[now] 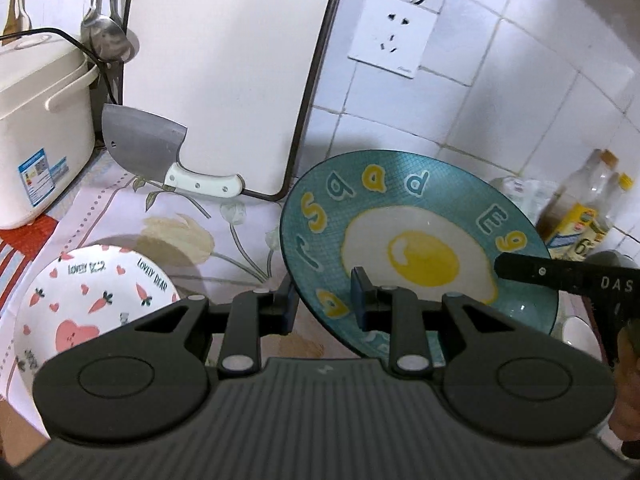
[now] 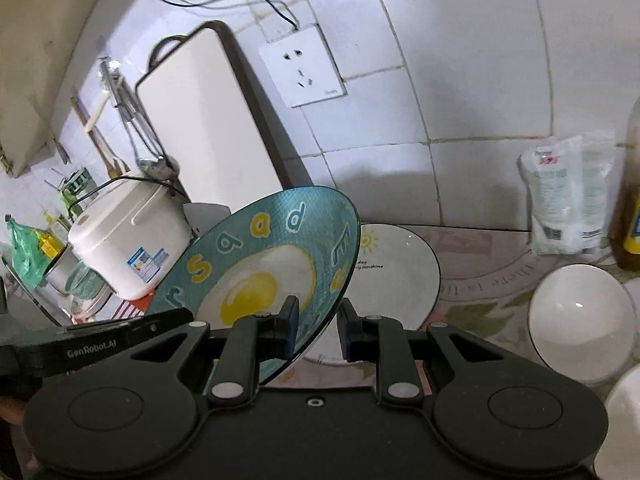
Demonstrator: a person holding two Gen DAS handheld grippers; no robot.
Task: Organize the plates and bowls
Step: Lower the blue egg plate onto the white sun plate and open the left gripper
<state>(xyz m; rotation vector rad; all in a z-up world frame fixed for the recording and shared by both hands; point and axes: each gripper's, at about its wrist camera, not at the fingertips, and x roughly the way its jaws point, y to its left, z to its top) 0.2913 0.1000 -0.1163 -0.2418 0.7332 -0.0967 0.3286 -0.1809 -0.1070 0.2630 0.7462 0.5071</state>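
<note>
Both grippers hold a teal plate (image 1: 420,240) printed with a fried egg and yellow letters, tilted above the counter. In the left wrist view my left gripper (image 1: 324,304) is shut on its near-left rim. In the right wrist view my right gripper (image 2: 318,328) is shut on the right rim of the same plate (image 2: 272,256). A white bowl with carrots and hearts (image 1: 92,308) sits on the cloth to the lower left. A white plate with a sun drawing (image 2: 396,276) lies under the teal plate's right side. A plain white bowl (image 2: 580,320) stands further right.
A white rice cooker (image 1: 40,120) stands at the left. A cleaver (image 1: 144,144) leans against a white cutting board (image 1: 224,72) by the tiled wall. Oil bottles (image 1: 580,208) and a plastic bag (image 2: 568,196) stand at the back right. Another white dish edge (image 2: 624,420) shows at bottom right.
</note>
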